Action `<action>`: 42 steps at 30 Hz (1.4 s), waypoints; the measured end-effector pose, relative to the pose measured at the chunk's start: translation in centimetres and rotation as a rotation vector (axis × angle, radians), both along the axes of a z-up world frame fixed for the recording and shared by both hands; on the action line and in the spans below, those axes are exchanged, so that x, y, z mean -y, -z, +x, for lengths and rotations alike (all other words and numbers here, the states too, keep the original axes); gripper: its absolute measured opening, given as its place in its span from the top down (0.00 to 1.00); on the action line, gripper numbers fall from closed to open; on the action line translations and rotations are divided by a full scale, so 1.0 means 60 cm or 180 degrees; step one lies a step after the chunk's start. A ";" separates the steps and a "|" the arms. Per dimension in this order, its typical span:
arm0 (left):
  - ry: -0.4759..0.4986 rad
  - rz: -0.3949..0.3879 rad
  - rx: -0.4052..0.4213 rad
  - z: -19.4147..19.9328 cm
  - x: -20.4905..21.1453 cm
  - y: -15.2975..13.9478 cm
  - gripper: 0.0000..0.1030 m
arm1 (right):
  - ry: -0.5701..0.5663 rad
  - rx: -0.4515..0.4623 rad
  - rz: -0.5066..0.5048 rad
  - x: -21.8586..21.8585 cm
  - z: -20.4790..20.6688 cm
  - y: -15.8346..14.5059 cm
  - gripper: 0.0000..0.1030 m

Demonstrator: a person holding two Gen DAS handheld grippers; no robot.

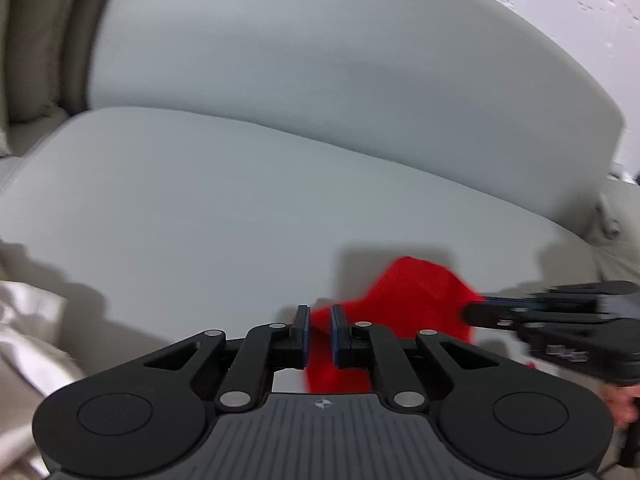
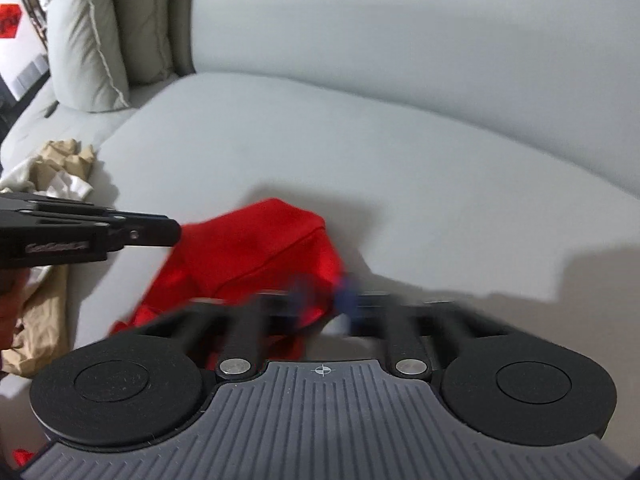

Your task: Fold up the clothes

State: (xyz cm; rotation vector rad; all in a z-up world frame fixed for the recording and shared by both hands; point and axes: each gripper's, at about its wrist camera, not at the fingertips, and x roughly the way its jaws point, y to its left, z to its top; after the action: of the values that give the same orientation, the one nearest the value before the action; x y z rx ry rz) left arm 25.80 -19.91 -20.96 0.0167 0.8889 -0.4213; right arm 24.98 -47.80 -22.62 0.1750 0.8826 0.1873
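Left wrist view shows your left gripper (image 1: 319, 330) and right gripper (image 1: 474, 314) both clenched on the red garment (image 1: 416, 296) over the sofa (image 1: 240, 200); next, spread it flat.

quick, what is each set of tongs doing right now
Left tongs: nearly closed, red cloth between the pads.
Right tongs: blurred, closed at the red cloth's edge; grip cannot be told.

Soft even light; motion blur; fisheye edges
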 end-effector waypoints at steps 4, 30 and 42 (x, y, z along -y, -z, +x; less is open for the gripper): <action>-0.0100 -0.0013 0.0197 -0.021 0.003 -0.016 0.92 | 0.0052 0.0282 0.0299 -0.007 0.033 -0.051 0.97; 0.0228 -0.0221 -0.0001 0.011 0.005 0.003 0.70 | -0.0804 -0.0493 0.0123 -0.058 -0.061 -0.055 0.39; 0.0005 -0.0158 0.0064 0.025 -0.014 0.003 0.69 | -0.0845 0.0227 -0.0092 -0.085 -0.040 -0.074 0.89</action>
State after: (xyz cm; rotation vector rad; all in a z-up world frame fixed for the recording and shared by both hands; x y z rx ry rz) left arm 27.28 -19.04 -21.14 -0.0238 0.8585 -0.4438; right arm 22.61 -42.71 -18.15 0.0231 0.8353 0.4252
